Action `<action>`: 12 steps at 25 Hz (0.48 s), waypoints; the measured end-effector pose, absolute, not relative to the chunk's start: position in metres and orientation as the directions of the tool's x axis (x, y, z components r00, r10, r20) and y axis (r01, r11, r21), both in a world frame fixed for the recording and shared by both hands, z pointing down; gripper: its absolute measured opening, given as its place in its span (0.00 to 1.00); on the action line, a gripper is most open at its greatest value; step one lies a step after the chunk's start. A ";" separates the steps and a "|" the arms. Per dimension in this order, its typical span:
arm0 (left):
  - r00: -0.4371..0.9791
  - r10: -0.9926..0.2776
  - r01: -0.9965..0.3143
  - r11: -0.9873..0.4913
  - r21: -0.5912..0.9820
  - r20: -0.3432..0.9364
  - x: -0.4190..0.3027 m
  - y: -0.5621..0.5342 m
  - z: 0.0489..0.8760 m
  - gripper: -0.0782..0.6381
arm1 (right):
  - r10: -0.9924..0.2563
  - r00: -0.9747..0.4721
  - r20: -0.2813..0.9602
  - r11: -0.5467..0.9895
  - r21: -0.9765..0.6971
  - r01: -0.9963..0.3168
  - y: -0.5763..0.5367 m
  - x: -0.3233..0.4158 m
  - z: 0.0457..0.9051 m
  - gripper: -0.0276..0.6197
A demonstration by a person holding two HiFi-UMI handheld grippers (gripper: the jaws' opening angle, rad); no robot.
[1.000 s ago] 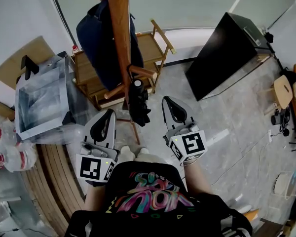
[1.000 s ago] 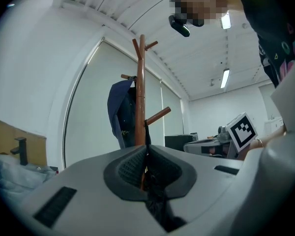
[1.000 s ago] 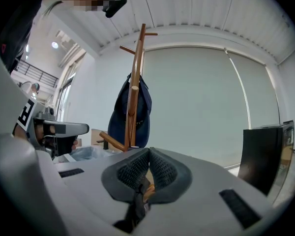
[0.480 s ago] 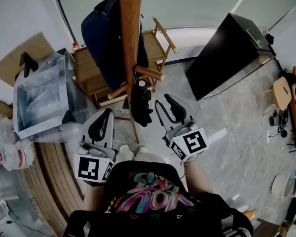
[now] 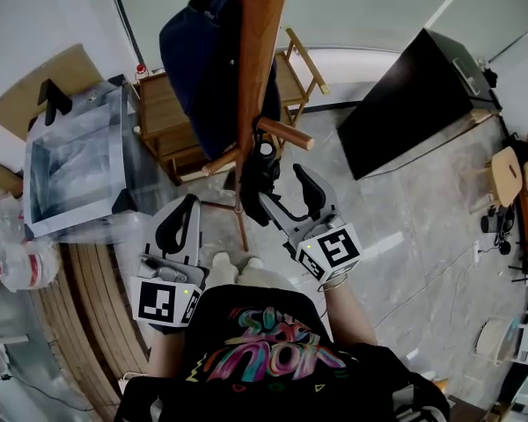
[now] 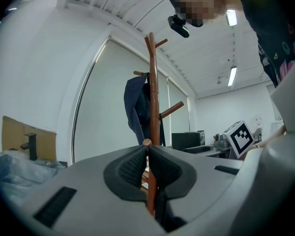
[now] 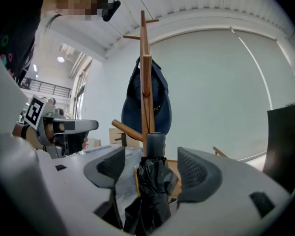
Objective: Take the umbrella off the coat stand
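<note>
The folded black umbrella (image 7: 152, 181) hung on the coat stand (image 5: 260, 51), between the right gripper's (image 5: 283, 189) jaws, which had just been opening and stood clear of it. The left gripper's (image 5: 185, 209) jaws were together, empty.

— Can any writing, label, brand or number be read?

— None can be read. Stylised multicoloured lettering is printed on the black T-shirt (image 5: 264, 345) below the brown wooden coat stand (image 5: 257, 51), but it cannot be made out. Between the two, only black-and-white square marker patterns (image 5: 333, 251) are carried on two white cubes (image 5: 192, 304); no letters are shown.
</note>
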State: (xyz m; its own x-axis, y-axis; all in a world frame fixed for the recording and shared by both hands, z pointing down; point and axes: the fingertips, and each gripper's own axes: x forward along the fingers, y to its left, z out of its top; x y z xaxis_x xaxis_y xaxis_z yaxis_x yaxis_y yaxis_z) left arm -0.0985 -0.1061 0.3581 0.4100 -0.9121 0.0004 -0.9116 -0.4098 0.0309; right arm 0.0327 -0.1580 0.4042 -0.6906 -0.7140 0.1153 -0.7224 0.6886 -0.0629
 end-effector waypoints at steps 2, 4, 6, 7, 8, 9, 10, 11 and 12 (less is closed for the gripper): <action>0.402 -0.915 -0.915 -0.402 0.034 0.001 -0.101 -0.107 0.360 0.15 | -0.707 -0.694 0.135 0.692 -0.066 -0.719 -0.162 0.028 0.414 0.58; 0.396 -0.918 -0.918 -0.395 0.035 0.004 -0.104 -0.108 0.361 0.15 | -0.705 -0.692 0.154 0.692 -0.065 -0.719 -0.166 0.026 0.424 0.60; 0.390 -0.921 -0.920 -0.389 0.038 0.015 -0.107 -0.108 0.365 0.15 | -0.707 -0.688 0.161 0.687 -0.069 -0.723 -0.170 0.024 0.432 0.63; 0.386 -0.922 -0.922 -0.385 0.039 0.021 -0.108 -0.108 0.366 0.15 | -0.708 -0.687 0.162 0.685 -0.077 -0.725 -0.173 0.024 0.436 0.64; 0.383 -0.923 -0.923 -0.382 0.041 0.027 -0.109 -0.108 0.368 0.15 | -0.710 -0.685 0.163 0.681 -0.088 -0.727 -0.175 0.024 0.440 0.65; 0.380 -0.925 -0.925 -0.378 0.043 0.030 -0.110 -0.107 0.370 0.15 | -0.712 -0.682 0.164 0.676 -0.099 -0.730 -0.177 0.023 0.444 0.66; 0.376 -0.926 -0.926 -0.375 0.044 0.033 -0.111 -0.107 0.372 0.15 | -0.716 -0.679 0.165 0.671 -0.107 -0.734 -0.179 0.023 0.448 0.67; 0.373 -0.927 -0.927 -0.372 0.045 0.035 -0.112 -0.108 0.373 0.15 | -0.719 -0.675 0.166 0.666 -0.112 -0.737 -0.181 0.023 0.452 0.68; 0.372 -0.928 -0.928 -0.370 0.046 0.037 -0.112 -0.108 0.375 0.15 | -0.721 -0.671 0.169 0.662 -0.116 -0.741 -0.182 0.022 0.456 0.68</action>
State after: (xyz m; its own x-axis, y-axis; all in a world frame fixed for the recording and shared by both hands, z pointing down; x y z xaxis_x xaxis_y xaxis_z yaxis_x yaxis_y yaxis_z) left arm -0.1125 -0.1079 0.3751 0.3717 -0.9276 0.0372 -0.9279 -0.3700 0.0465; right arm 0.0223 -0.1824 0.4556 -0.6714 -0.7215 0.1694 -0.7406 0.6619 -0.1161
